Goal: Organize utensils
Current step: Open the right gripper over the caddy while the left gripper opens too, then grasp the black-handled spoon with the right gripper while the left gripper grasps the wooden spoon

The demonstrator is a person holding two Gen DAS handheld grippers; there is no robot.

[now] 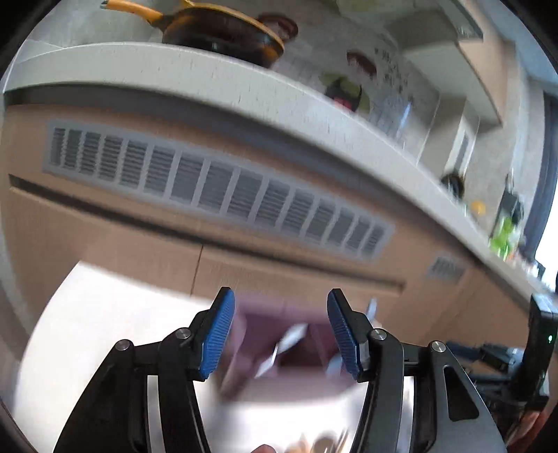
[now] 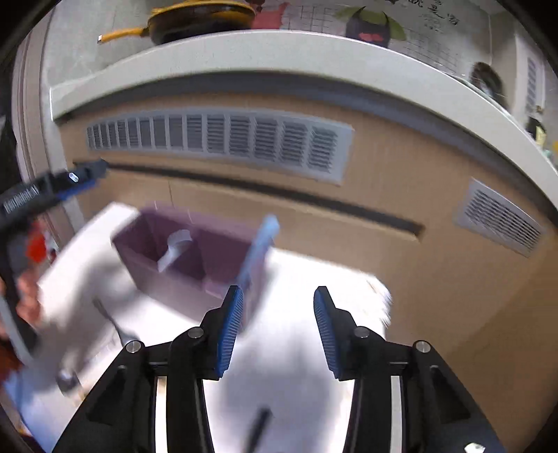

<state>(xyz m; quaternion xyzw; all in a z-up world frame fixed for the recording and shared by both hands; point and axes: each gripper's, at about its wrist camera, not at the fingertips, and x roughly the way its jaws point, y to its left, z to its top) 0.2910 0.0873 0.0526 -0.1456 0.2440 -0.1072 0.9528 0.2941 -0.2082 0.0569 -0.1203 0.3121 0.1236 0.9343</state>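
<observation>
A purple divided organizer box (image 2: 174, 285) stands on the white table (image 2: 314, 275), blurred. A white spoon (image 2: 174, 247) leans in its middle compartment, and a light blue utensil (image 2: 259, 247) stands tilted at its right end, just beyond my right gripper's left fingertip. My right gripper (image 2: 278, 292) is open with nothing between its pads. In the left wrist view my left gripper (image 1: 280, 299) is open in front of the box (image 1: 251, 324), where the white spoon (image 1: 293, 334) shows. My left gripper (image 2: 52, 188) also shows at the far left of the right wrist view.
A metal spoon (image 2: 69, 378) and a dark utensil (image 2: 259, 428) lie on the table near me, and several blurred utensils (image 1: 324, 444) show at the bottom edge. Beyond the table is a wooden cabinet front with a grey vent (image 2: 223, 139), and a yellow pan (image 1: 223, 31) sits on the counter.
</observation>
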